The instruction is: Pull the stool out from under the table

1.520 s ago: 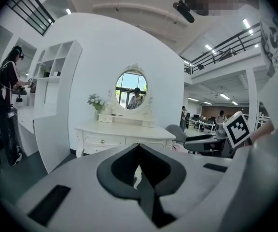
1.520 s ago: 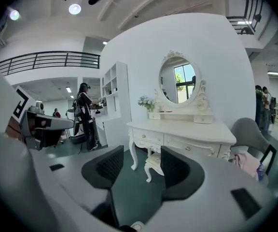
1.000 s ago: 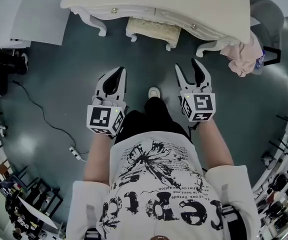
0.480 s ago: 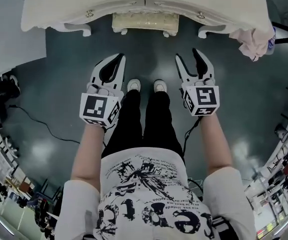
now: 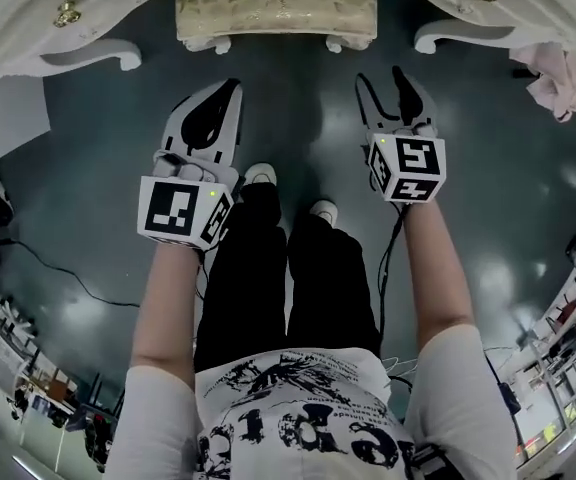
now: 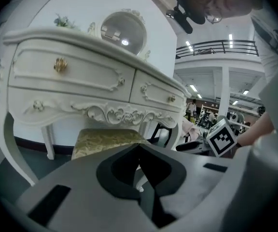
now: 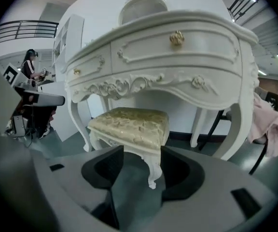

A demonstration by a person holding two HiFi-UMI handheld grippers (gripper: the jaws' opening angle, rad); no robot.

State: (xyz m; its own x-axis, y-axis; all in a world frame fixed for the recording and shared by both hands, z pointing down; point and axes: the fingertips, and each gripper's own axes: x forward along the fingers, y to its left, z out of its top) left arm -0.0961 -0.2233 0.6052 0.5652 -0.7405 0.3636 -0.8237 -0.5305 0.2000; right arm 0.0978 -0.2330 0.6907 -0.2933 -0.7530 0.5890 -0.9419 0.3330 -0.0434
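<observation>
1. Head view: the stool (image 5: 276, 13) sits tucked under the front edge of the white table (image 5: 28, 38), straight ahead of the person and between the lines of the two grippers. Its long axis runs left to right, parallel to the table's front. The left gripper (image 5: 228, 90) hangs apart from it, jaws pressed together on nothing. The right gripper (image 5: 381, 80) also stands short of it, jaws spread wide and empty.
2. Left gripper view: the jaw tips meet at a point with nothing between them. The stool's gold cushion (image 6: 107, 140) shows just above and left of the tips, beyond them and untouched, under the table's carved apron (image 6: 115, 114).
3. Right gripper view: the jaws stand wide apart. The stool (image 7: 132, 124) lies ahead beneath the table (image 7: 177, 57), one corner turned towards the camera. Its near corner leg (image 7: 153, 170) shows in the gap between the jaws, touching neither.
</observation>
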